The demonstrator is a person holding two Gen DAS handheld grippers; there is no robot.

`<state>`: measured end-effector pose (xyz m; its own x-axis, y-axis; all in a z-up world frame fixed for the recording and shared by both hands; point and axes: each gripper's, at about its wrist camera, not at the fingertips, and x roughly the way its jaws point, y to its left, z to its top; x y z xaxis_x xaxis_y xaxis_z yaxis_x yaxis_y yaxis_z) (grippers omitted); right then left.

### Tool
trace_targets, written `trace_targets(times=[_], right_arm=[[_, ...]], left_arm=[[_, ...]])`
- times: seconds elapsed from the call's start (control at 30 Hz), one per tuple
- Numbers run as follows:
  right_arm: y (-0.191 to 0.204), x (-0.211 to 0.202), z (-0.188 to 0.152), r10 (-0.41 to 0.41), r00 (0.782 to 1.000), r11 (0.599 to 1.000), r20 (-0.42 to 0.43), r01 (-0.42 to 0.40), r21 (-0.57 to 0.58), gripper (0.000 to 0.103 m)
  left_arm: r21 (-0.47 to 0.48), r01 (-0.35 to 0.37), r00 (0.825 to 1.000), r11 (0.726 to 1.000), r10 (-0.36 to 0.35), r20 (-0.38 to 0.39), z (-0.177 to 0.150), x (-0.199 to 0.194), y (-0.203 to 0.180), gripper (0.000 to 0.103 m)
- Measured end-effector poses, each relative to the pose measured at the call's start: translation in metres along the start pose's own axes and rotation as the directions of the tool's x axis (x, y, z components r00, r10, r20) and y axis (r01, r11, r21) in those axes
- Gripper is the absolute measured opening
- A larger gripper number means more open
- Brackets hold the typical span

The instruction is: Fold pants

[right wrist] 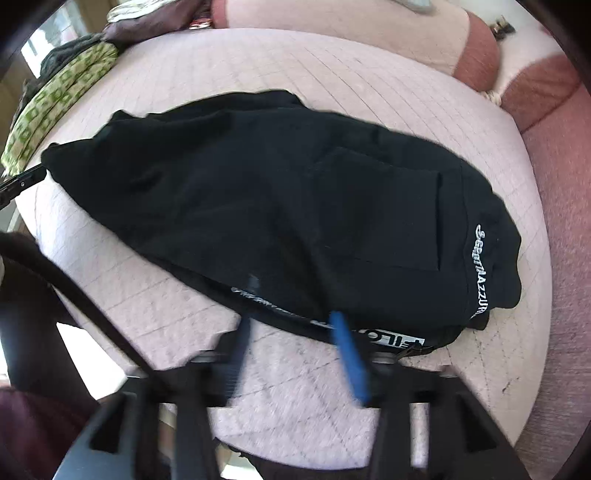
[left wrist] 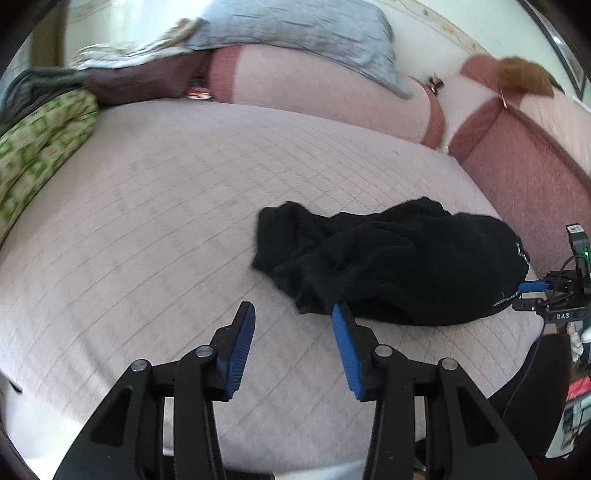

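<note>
Black pants (left wrist: 399,258) with white lettering on the waistband lie bunched and folded over on a pale pink quilted bed cover (left wrist: 166,221). My left gripper (left wrist: 293,314) hovers just in front of their near left edge, open, with only bed cover between its blue pads. In the right wrist view the pants (right wrist: 295,206) fill the middle. My right gripper (right wrist: 291,323) is blurred and open, its tips at the waistband edge without pinching it. It also shows at the right edge of the left wrist view, as the right gripper (left wrist: 535,291) beside the pants.
A green patterned cloth (left wrist: 40,147) lies at the bed's left edge. Pink and maroon bolsters (left wrist: 332,96) and a blue-grey pillow (left wrist: 303,33) line the back. A maroon cushioned side (left wrist: 528,177) runs along the right. A person's dark sleeve (right wrist: 22,295) is at the near left.
</note>
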<state>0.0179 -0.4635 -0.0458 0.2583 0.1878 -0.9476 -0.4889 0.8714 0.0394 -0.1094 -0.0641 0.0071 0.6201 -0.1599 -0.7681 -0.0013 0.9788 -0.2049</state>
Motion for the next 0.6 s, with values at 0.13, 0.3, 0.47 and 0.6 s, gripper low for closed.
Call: trace_targets(times=[0.13,0.3,0.47,0.6], right_arm=[[0.023,-0.023,0.013,0.02,0.998,0.999,0.063,-0.018,-0.032,0.063],[0.075,-0.04,0.07,0.219,0.963,0.974,0.155,-0.206,-0.094,0.063],[0.17,-0.029,0.144,0.343,0.923,0.92,0.174,-0.292,-0.263,0.063],[0.232,0.016,0.176,0.275,0.953,0.894,0.126,-0.206,-0.397,0.063]], left_arm=[[-0.116,0.016,0.999,0.993,-0.012,0.037,-0.007,-0.014,0.023,0.05],[-0.251,0.036,0.997,0.967,-0.017,0.08,0.015,-0.007,0.062,0.05],[-0.353,0.036,0.983,0.935,0.031,0.183,0.047,-0.002,0.092,0.05],[-0.389,0.022,0.981,0.921,0.055,0.185,0.036,0.009,0.107,0.05]])
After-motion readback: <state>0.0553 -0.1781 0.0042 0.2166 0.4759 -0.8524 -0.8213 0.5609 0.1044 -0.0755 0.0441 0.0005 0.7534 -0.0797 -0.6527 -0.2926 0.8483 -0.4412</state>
